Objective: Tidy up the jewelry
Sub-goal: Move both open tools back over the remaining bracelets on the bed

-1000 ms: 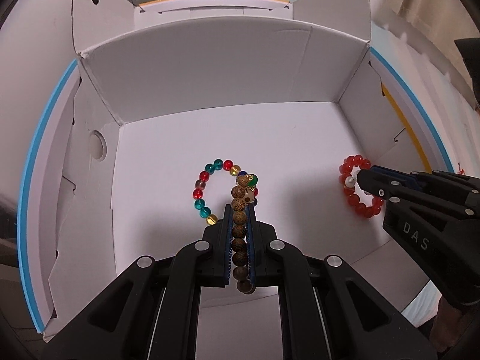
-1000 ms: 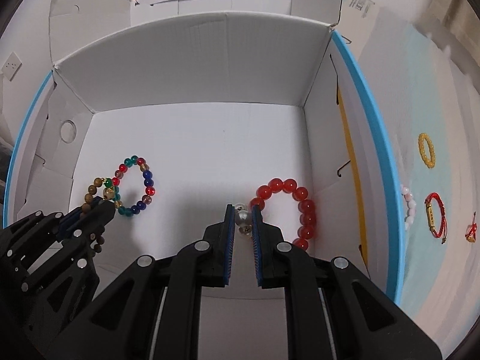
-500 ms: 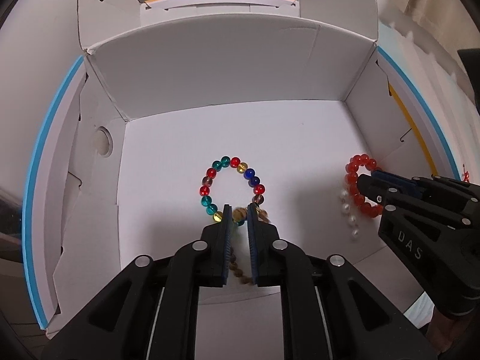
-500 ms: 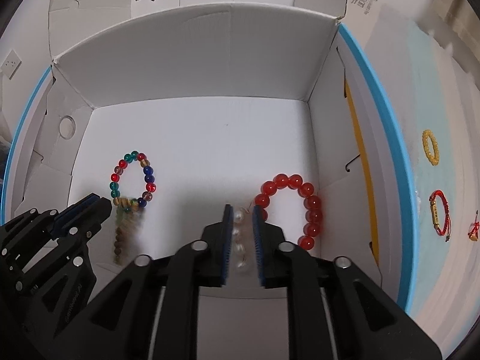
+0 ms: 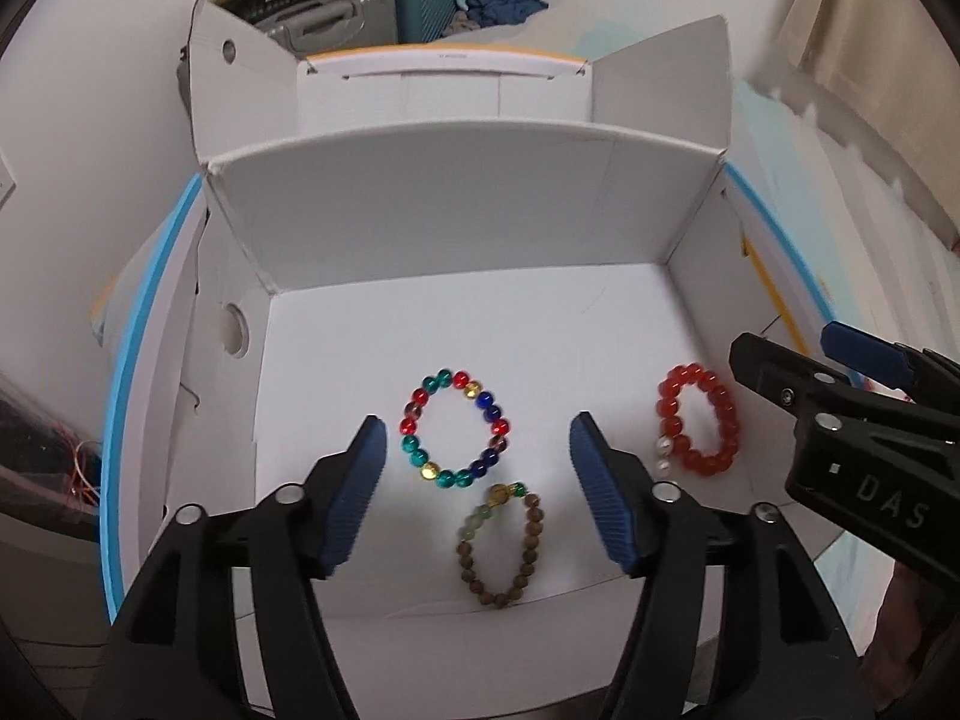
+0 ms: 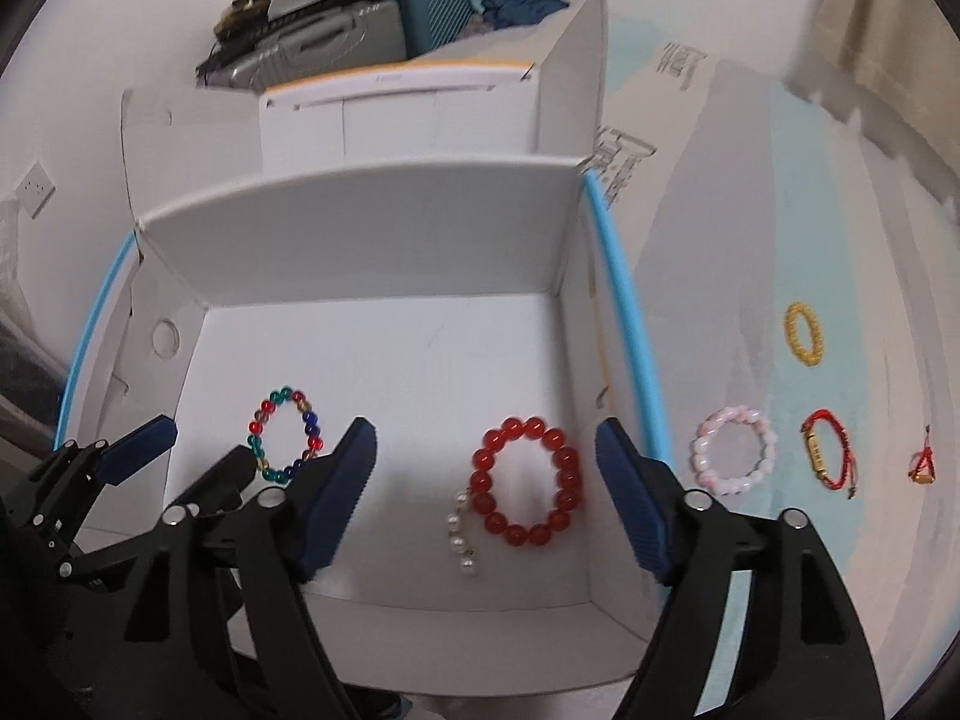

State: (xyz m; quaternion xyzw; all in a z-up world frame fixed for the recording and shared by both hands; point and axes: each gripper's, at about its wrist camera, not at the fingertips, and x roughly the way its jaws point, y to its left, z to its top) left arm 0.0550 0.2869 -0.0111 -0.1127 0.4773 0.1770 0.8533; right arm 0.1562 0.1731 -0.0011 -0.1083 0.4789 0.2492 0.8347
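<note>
Now both jaws have just been opening: the left gripper point(image 5: 474, 450) stands wide with nothing between its pads, and the wooden bead bracelet point(image 5: 501, 543) it held a second ago lies on the floor of the white box point(image 5: 420, 222), just below the multicoloured bracelet point(image 5: 454, 429). Likewise the right gripper point(image 6: 486, 456) gapes empty, its pearl strand point(image 6: 461, 531) dropped touching the red bracelet point(image 6: 527, 489). Both drops look finished; the wooden loop's long axis runs toward the camera, the pearls likewise.
</note>
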